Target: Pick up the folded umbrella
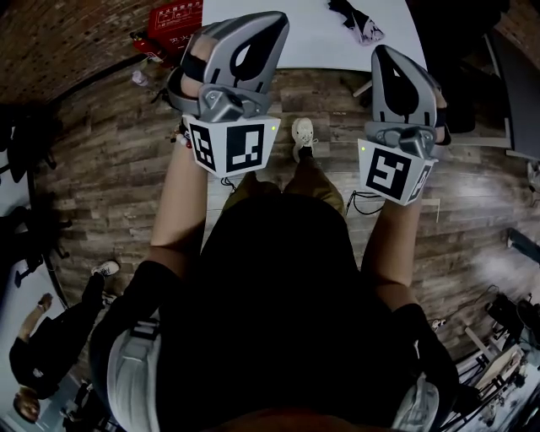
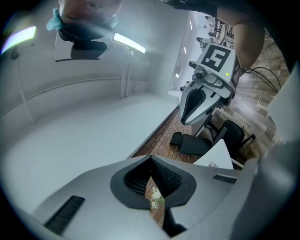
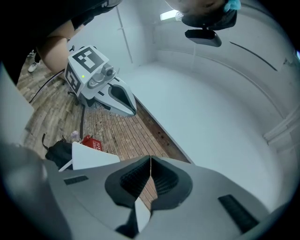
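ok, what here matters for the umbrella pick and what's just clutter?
Job: dark bundle, likely the umbrella; table under it; left gripper and right gripper, both shut, empty.
Clutter: red box; black chair; bystander.

A lab-like workroom: plank floor [image 1: 110, 160], white desk [image 1: 304, 34], black chair [image 2: 199, 144] beside the desk, red box [image 1: 175, 18] by its corner.

Bare wooden floor [image 1: 101, 160] stretches up to the white table [image 1: 304, 34] edge.
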`<state>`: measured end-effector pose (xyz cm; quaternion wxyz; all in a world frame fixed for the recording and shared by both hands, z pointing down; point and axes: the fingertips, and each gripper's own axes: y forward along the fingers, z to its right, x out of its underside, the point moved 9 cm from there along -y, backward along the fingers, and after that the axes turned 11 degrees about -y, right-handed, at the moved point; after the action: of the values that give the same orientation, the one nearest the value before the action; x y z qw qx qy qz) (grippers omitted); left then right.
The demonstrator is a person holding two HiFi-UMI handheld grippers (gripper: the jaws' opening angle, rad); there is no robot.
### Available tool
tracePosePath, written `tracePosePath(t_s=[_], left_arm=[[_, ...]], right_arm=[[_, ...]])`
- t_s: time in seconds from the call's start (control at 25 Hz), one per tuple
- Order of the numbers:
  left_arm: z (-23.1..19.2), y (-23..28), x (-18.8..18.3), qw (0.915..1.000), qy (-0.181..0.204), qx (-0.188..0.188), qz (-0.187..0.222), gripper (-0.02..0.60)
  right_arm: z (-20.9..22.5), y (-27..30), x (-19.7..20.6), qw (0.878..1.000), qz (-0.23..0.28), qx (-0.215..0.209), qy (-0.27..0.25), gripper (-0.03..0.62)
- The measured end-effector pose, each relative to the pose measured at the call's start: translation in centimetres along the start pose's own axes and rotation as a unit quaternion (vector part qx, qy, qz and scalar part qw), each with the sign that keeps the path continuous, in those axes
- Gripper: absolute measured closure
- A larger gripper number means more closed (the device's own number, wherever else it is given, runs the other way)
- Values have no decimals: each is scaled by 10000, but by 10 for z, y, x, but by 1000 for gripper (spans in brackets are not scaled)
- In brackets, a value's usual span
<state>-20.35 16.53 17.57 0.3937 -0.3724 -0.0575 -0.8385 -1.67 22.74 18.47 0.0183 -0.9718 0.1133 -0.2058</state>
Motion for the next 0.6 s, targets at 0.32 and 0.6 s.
tracePosePath(t_s=[0.32, 0.6], left_arm=[[-9, 87, 34, 9999, 27, -12, -145, 569], [-16, 169, 72, 9993, -107, 4, -372, 569]], right_arm=[[14, 79, 52, 9996, 194, -103, 161, 565], [24, 159, 109, 9985, 250, -357, 336, 565]])
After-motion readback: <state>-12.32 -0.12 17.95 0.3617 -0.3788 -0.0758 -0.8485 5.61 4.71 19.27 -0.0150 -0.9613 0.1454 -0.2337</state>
